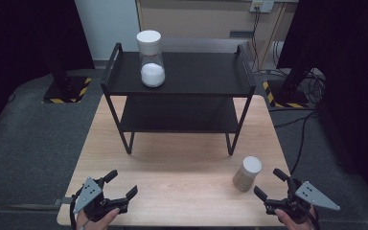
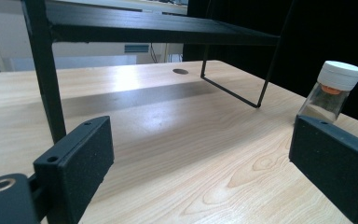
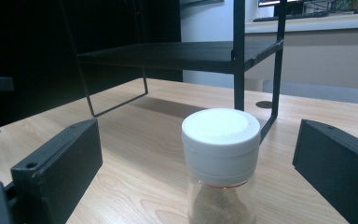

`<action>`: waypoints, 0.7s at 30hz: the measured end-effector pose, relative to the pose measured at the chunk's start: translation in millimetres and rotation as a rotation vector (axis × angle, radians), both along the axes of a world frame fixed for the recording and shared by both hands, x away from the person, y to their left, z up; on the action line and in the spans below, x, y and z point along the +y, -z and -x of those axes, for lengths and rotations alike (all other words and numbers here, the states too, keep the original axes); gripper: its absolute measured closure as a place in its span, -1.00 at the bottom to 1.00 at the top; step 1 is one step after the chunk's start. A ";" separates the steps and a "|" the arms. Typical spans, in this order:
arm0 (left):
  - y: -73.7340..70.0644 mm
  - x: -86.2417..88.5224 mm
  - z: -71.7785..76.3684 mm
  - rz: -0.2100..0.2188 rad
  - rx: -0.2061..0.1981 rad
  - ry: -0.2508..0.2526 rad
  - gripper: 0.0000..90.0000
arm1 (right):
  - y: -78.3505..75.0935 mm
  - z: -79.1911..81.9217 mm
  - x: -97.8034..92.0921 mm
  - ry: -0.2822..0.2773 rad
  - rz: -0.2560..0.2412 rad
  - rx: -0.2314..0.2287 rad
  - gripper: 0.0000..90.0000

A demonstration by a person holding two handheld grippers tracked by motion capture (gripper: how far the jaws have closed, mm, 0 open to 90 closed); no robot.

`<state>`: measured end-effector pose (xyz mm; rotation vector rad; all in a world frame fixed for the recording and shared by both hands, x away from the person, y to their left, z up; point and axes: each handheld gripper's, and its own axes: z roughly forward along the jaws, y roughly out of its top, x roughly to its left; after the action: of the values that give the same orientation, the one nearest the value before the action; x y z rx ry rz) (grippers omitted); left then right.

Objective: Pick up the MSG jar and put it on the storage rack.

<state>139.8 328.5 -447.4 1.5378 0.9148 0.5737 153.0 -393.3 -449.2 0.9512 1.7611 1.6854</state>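
High view: the small jar (image 1: pixel 247 173) stands upright on the wooden table (image 1: pixel 172 191), near its front right corner, in front of the black shelf rack (image 1: pixel 179 91). The jar has a white lid and a brownish powder fill. The right gripper (image 1: pixel 267 186) sits just beside the jar, jaws spread wide, touching nothing. In the right gripper view, the small jar (image 3: pixel 221 163) stands between the two open jaws with clearance on both sides. The left gripper (image 1: pixel 122 184) rests near the front left corner, well apart from the jar, jaws spread and empty. A tall jar (image 1: pixel 151 58) with white contents stands on the rack's top shelf.
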 end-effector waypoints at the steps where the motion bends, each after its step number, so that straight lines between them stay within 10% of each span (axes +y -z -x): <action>1: -0.4 0.2 0.7 -0.009 -0.002 -0.002 -0.89 | -0.1 0.2 -0.3 0.002 -0.001 -0.003 -0.96; 21: -6.0 -0.6 -2.9 -0.055 -0.012 0.026 -0.90 | 2.6 -1.8 4.5 -0.002 0.024 0.025 -0.97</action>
<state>142.6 327.9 -441.4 1.5921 0.8752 0.5930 154.8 -388.8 -451.8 0.9638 1.7951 1.6573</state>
